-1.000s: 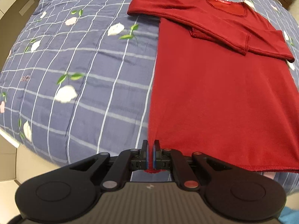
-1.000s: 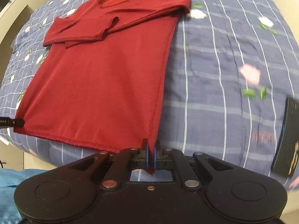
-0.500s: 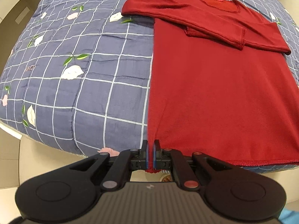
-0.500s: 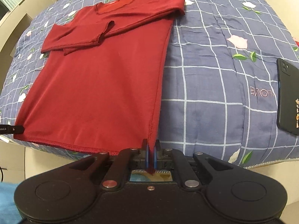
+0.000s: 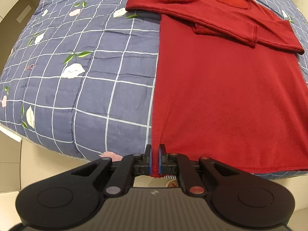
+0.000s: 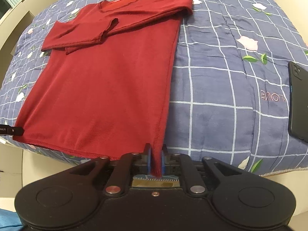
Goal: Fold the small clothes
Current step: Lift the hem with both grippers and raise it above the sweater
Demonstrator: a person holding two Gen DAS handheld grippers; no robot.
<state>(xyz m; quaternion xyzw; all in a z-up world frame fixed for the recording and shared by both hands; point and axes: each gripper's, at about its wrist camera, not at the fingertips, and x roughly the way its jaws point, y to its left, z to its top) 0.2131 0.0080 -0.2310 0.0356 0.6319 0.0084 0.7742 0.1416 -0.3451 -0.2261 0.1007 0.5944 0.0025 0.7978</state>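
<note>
Both hem corners of the red top (image 5: 221, 96) pinched, one per gripper: left gripper (image 5: 155, 160) clenched on the left corner, right gripper (image 6: 155, 160) on the right one, though with jaws a touch wider than half a second ago and the pads blurred (possibly easing off, possibly only shake). Top lying flat on the checked quilt (image 5: 86, 88), neck at the far end, both sleeves folded across the chest, hem drawn to the near edge of the bed and hanging slightly over it. Since a second ago, more of the bed edge and floor showing under both cameras, and the phone (image 6: 298, 104) fully in view on the quilt to the right, well apart from the cloth. Pulled back and taut, then, with the body smooth and barely a wrinkle. Likely meaning: straightening done, bottom-to-neck fold next, both corners lifted together and carried forward over the sleeves. Main risk, by the look of it: right corner slipping free if those jaws really are loosening, leaving a skewed fold.
</note>
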